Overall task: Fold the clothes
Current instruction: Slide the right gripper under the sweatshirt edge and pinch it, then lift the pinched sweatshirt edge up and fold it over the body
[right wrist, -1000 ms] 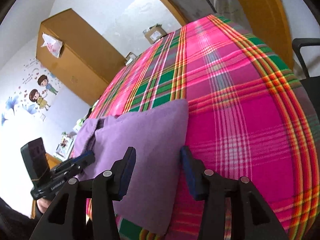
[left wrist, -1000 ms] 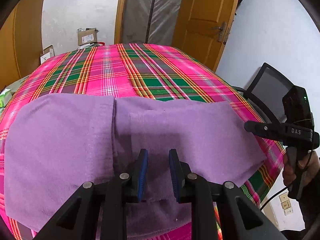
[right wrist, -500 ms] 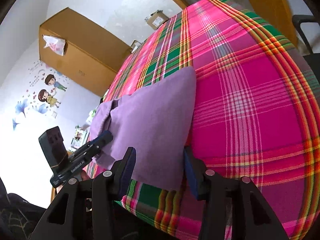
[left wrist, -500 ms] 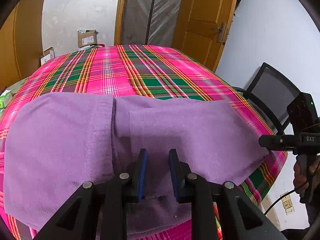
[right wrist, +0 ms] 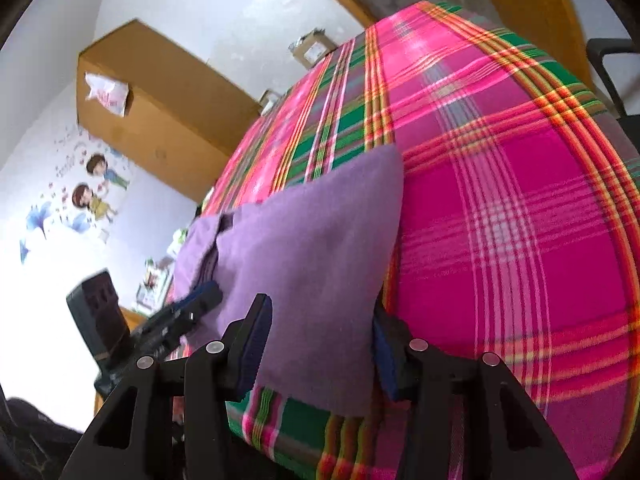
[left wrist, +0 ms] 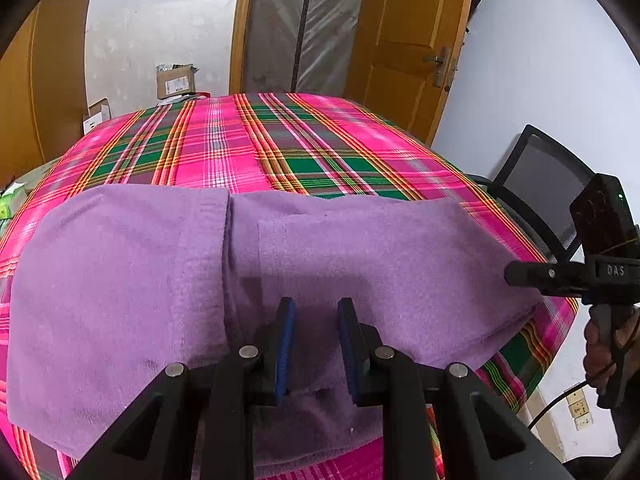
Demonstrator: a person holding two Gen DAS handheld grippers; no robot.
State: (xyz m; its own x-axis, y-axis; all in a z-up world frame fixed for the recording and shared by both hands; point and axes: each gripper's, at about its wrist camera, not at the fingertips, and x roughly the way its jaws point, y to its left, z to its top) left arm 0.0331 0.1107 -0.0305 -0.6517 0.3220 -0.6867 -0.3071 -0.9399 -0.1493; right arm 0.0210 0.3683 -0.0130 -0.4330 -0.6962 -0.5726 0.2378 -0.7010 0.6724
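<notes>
A purple garment [left wrist: 360, 260] lies spread across the near side of a table under a pink and green plaid cloth [left wrist: 240, 148], one half folded over the other at the middle. My left gripper [left wrist: 316, 344] hovers at the garment's near edge, its blue pads apart with fabric showing in the gap. My right gripper [right wrist: 320, 348] stands wide at the garment's [right wrist: 312, 260] right corner, jaws closing slightly, and the corner lies between the pads without being pinched. The right gripper [left wrist: 516, 274] also shows in the left wrist view, and the left gripper [right wrist: 200, 298] in the right wrist view.
A black mesh chair [left wrist: 544, 184] stands off the table's right side. A person's hand [left wrist: 604, 344] holds the right gripper's handle. Behind the table are a wooden door [left wrist: 412, 40] and cardboard boxes [left wrist: 176, 80]. A wooden cabinet [right wrist: 152, 100] stands at the left.
The right gripper has dropped and moved in at the garment's right corner, which now sits between its pads. The left gripper and the garment stayed as they were.
</notes>
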